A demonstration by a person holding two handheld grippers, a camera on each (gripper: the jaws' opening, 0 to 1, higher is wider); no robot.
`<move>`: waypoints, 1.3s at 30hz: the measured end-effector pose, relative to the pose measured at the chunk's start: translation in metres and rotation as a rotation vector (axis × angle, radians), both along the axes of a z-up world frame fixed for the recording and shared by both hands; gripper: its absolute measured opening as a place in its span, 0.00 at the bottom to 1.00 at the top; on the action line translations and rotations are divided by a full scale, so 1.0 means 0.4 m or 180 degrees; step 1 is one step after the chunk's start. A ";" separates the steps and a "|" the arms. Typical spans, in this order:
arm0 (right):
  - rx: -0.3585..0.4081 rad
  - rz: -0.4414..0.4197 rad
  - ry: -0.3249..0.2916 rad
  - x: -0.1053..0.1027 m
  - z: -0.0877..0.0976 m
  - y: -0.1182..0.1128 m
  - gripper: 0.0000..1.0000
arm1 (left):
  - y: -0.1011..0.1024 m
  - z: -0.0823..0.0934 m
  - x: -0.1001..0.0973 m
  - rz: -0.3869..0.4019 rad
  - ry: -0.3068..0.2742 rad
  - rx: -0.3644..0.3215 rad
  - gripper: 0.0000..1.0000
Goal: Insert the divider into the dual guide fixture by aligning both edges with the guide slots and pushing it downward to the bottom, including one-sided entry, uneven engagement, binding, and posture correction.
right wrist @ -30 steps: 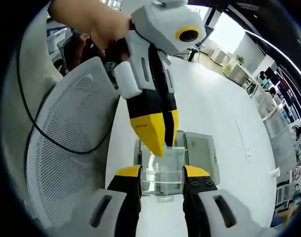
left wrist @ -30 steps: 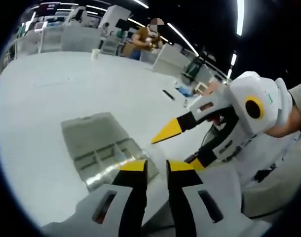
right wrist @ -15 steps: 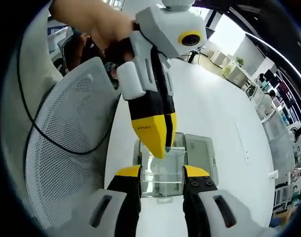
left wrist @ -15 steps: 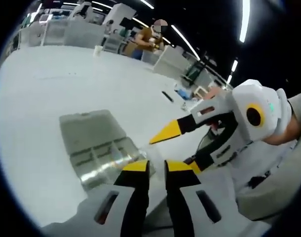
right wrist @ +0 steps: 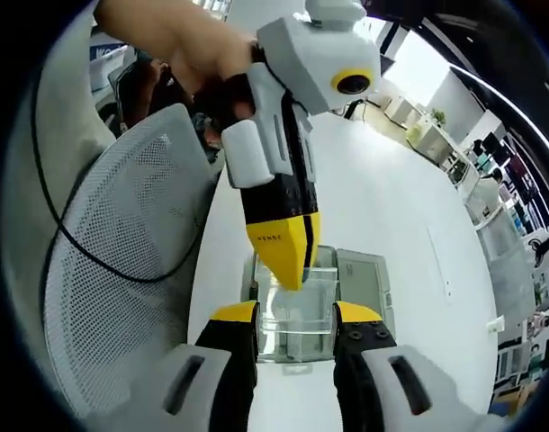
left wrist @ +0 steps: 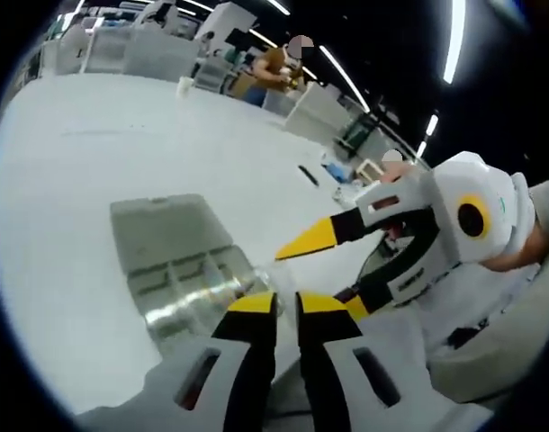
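Transparent plastic divider [right wrist: 295, 310] stands upright over the clear compartmented fixture box [right wrist: 364, 279] on the white surface [right wrist: 391, 207], pinched by the left hand-held gripper [right wrist: 291, 274]; right hand-held gripper [right wrist: 295, 317] released, jaws straddling it.

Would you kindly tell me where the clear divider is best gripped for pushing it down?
Probably along its top edge, from above. The clear divider seems to stand upright in the clear box, so only its upper edge is free. The left gripper already pinches there; the right gripper could take the other end.
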State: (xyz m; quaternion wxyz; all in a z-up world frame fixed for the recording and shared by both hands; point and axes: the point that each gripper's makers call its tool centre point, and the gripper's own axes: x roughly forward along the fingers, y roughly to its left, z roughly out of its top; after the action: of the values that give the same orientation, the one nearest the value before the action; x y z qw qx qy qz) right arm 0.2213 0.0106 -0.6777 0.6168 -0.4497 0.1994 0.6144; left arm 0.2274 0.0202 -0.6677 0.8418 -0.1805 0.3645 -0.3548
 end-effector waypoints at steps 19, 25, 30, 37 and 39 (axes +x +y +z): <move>0.0006 0.0051 -0.0059 -0.005 0.003 0.001 0.28 | 0.000 -0.008 -0.007 0.0007 0.0109 -0.0058 0.03; 0.0003 0.0068 -0.0073 -0.007 0.003 0.003 0.28 | -0.002 -0.008 -0.010 0.0004 0.0142 -0.0074 0.03; 0.0002 0.0083 -0.0089 -0.005 0.004 0.004 0.28 | -0.001 -0.007 -0.009 0.0015 0.0183 -0.0110 0.02; -0.0004 0.0099 -0.0101 -0.005 0.003 0.002 0.28 | -0.002 -0.007 -0.009 0.0077 0.0283 -0.0241 0.01; -0.0007 0.0108 -0.0104 -0.005 0.001 0.002 0.28 | -0.003 -0.008 -0.010 0.0079 0.0307 -0.0257 0.01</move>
State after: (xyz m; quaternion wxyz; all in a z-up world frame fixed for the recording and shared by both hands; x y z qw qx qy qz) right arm 0.2192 0.0115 -0.6772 0.6090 -0.4638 0.1823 0.6171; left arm 0.2234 0.0190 -0.6708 0.8196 -0.2358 0.3877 -0.3497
